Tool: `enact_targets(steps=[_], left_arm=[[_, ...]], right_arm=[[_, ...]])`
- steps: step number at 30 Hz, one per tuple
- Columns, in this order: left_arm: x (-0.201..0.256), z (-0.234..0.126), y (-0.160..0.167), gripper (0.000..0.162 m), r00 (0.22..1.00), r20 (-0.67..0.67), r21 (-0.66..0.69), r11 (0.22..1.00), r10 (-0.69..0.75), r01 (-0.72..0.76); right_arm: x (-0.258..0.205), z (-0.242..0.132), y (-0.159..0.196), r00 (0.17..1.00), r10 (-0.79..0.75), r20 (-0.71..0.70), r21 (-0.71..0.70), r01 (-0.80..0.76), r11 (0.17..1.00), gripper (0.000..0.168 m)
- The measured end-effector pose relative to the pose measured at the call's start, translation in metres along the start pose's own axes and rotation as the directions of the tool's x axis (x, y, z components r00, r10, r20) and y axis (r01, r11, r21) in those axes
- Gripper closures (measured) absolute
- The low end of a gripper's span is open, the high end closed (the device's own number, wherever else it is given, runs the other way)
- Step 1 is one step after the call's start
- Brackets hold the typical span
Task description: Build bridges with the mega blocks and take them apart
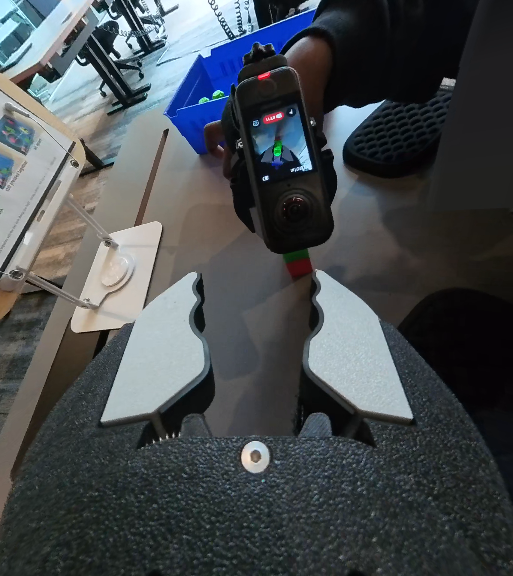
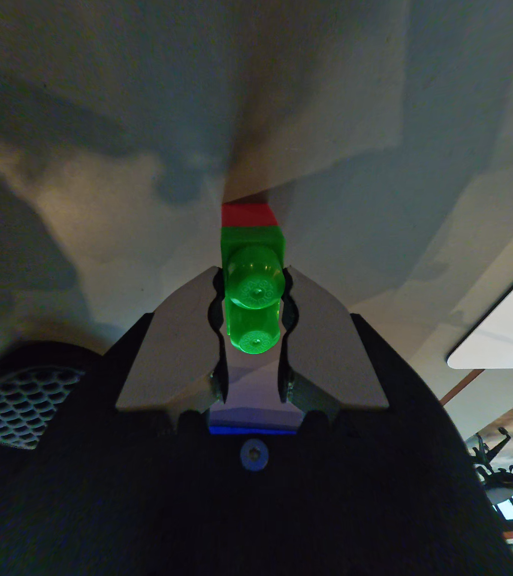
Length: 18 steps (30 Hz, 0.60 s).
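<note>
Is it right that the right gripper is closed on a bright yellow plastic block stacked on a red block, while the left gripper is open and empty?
Not quite: the block is bright green, not yellow. The right wrist view shows the right gripper closed on a bright green plastic block stacked on a red block. The rest holds: the left gripper is open and empty.

Green block stacked on red block.
Blue bin, grey table, black honeycomb-patterned pad.
</note>
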<state>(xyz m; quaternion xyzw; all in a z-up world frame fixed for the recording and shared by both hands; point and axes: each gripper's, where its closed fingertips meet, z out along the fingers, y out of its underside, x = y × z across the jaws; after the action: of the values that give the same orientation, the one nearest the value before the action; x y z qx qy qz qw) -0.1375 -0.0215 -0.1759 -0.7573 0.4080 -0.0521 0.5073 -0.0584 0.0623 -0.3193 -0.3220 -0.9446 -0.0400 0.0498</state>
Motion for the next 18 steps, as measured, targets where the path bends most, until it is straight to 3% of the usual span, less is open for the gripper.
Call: enact_targets(steps=[18], left_arm=[[-0.0014,-0.0073,-0.0026,0.098,0.999,0.032,0.009,1.000,0.028,-0.028]], right_arm=[[-0.0012,-0.0064,0.0038,0.998,0.006,-0.056,0.019,-0.005,1.000,0.134]])
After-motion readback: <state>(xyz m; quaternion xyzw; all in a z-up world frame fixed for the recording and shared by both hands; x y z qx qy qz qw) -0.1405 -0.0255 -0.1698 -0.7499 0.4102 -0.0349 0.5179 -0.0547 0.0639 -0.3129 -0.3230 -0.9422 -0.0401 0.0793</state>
